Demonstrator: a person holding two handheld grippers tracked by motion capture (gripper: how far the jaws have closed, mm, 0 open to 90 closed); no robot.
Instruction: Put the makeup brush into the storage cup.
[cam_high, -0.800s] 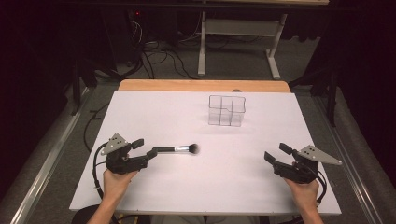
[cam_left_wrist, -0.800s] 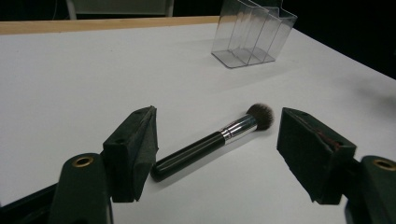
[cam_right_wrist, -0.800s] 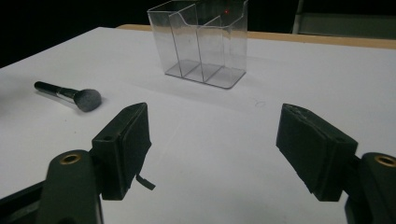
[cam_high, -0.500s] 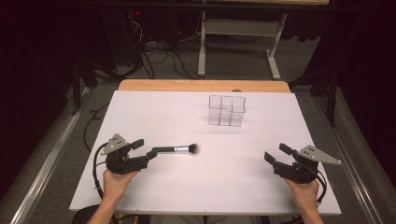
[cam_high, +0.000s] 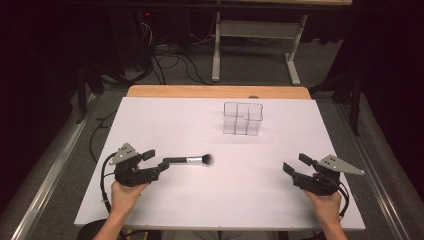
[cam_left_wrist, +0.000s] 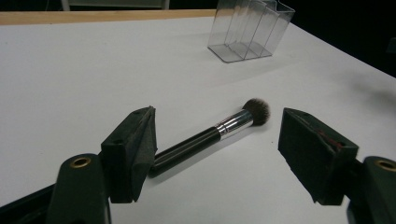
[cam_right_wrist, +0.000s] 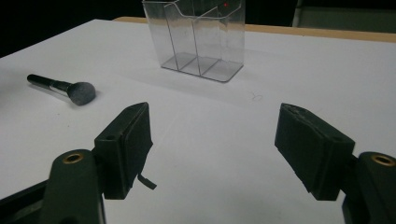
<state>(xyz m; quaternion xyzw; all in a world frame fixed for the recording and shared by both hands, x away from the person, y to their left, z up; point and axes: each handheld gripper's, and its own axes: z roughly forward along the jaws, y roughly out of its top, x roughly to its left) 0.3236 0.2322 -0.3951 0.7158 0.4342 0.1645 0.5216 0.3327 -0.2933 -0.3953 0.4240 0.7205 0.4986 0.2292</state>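
The makeup brush (cam_left_wrist: 210, 136) lies flat on the white surface (cam_high: 250, 200) between the wide-open jaws of the left hand-held gripper (cam_left_wrist: 219, 154), handle end toward it and bristles pointing away, while the right hand-held gripper (cam_high: 292, 172), also wide open and empty, is well apart

Left tongs (cam_high: 161, 164) agape, low; right tongs (cam_high: 289, 168) agape, low

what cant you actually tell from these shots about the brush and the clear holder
- Brush: the handle's end is hidden behind the left gripper's near jaw in the left gripper view, so whether it touches is unclear.
- Clear holder: its top is cut off by the upper edge in the right gripper view.
- Holder in the high view: the dividers are too small to count.
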